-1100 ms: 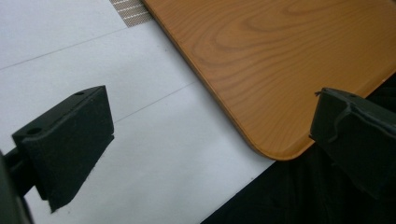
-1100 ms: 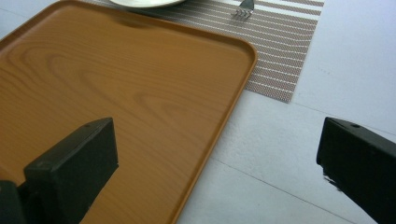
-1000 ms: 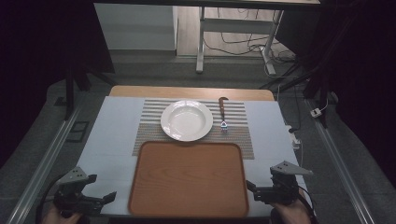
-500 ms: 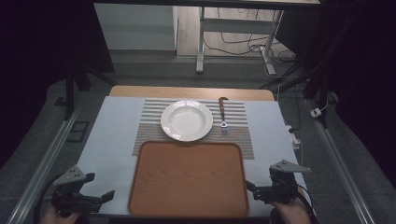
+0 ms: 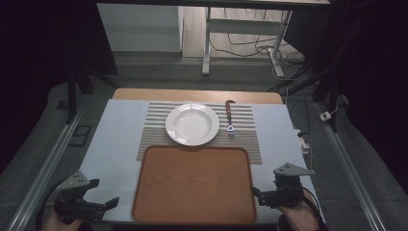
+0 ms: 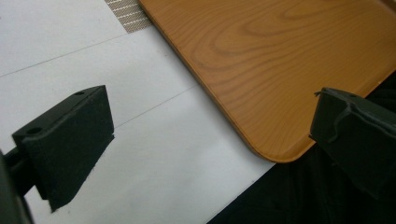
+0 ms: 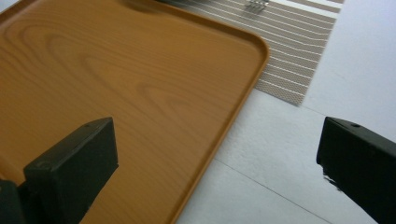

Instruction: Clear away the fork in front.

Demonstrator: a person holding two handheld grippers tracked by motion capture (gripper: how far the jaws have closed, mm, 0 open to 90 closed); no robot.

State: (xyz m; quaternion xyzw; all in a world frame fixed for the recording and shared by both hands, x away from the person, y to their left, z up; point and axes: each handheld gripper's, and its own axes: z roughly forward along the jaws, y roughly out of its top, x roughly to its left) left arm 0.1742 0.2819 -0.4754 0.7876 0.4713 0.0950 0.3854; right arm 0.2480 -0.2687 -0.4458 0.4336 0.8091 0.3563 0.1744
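A wooden tray (image 5: 194, 184) with rounded corners lies flat at the near edge of the table. Just beyond it, on a striped placemat (image 5: 245, 139), sits an upright white plate (image 5: 192, 124), with a brown-handled fork (image 5: 230, 117) close to its right

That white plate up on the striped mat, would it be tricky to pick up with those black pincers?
Probably somewhat. The white plate looks glazed and shiny, so likely slippery against the jaws. It appears rigid and ceramic-like, so it would not flex but might chip if dropped. It sits flat on the striped mat with a low rim, so it should slide rather than tip when pushed.
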